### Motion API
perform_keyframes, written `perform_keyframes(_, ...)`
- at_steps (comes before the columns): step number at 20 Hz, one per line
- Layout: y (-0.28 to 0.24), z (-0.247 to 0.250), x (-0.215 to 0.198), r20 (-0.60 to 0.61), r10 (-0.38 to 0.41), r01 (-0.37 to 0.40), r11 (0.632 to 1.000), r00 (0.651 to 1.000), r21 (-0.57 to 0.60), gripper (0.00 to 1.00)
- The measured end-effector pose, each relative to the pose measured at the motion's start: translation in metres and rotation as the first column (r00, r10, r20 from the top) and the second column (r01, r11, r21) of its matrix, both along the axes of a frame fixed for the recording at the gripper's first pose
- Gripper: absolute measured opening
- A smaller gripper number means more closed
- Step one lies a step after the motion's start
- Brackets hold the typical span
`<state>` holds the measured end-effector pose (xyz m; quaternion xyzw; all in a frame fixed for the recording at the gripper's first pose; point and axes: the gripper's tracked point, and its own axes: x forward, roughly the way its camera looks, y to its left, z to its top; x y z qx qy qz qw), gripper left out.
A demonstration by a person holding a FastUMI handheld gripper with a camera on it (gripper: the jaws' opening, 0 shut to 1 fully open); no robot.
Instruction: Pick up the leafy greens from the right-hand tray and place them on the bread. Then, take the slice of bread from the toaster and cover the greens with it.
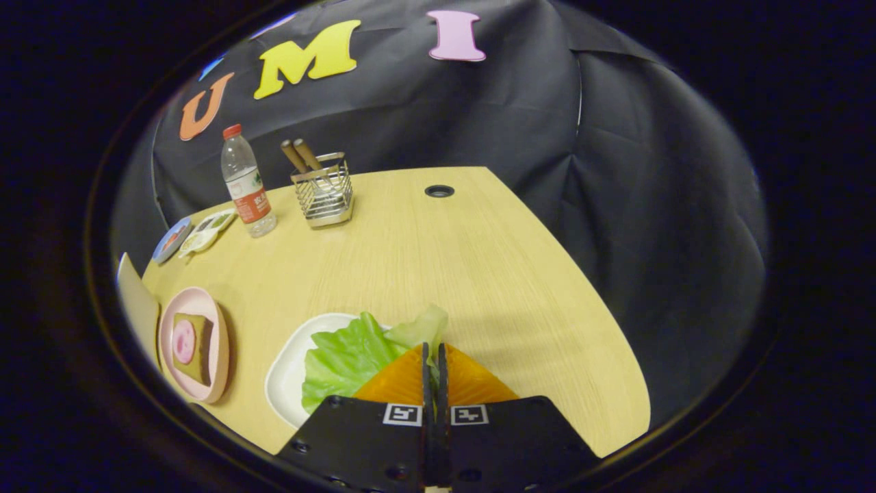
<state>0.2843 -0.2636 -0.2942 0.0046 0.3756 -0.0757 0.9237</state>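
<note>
While the fingers (433, 356) pinch the leafy greens (349, 356) over the white tray (287, 370), bread (191, 346) sits on the pink plate (219, 329).

Green leafy greens (345, 359), white tray (287, 373), pink plate (217, 335)

The worktop (438, 253) is pale wood grain with a round cable hole (439, 191) near its far edge. In the upper left of the frame stand a water bottle (246, 183) with a red cap and, just right of it, a wire holder (324, 190) with two brown sticks in it. Left of the bottle, at the worktop's edge, lie a small round dish (171, 239) and a pale tray (207, 231), touching or nearly so. At lower left sits a pink plate (220, 342) carrying bread. Lower centre, a white plate (291, 363) carries lettuce.
</note>
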Motion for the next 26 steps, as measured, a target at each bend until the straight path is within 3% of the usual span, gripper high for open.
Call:
perform_keyframes(4,-0.008,0.011,-0.005,0.012,-0.017,0.017,0.998,1.000,-0.056,0.01)
perform_keyframes(11,-0.013,-0.001,-0.014,-0.008,-0.046,0.045,0.998,0.999,-0.049,0.01)
perform_keyframes(18,-0.018,0.007,-0.019,-0.004,-0.012,0.011,0.975,1.000,-0.223,0.01)
perform_keyframes(26,-0.005,0.025,-0.029,0.044,-0.027,0.031,0.994,0.999,-0.101,0.01)
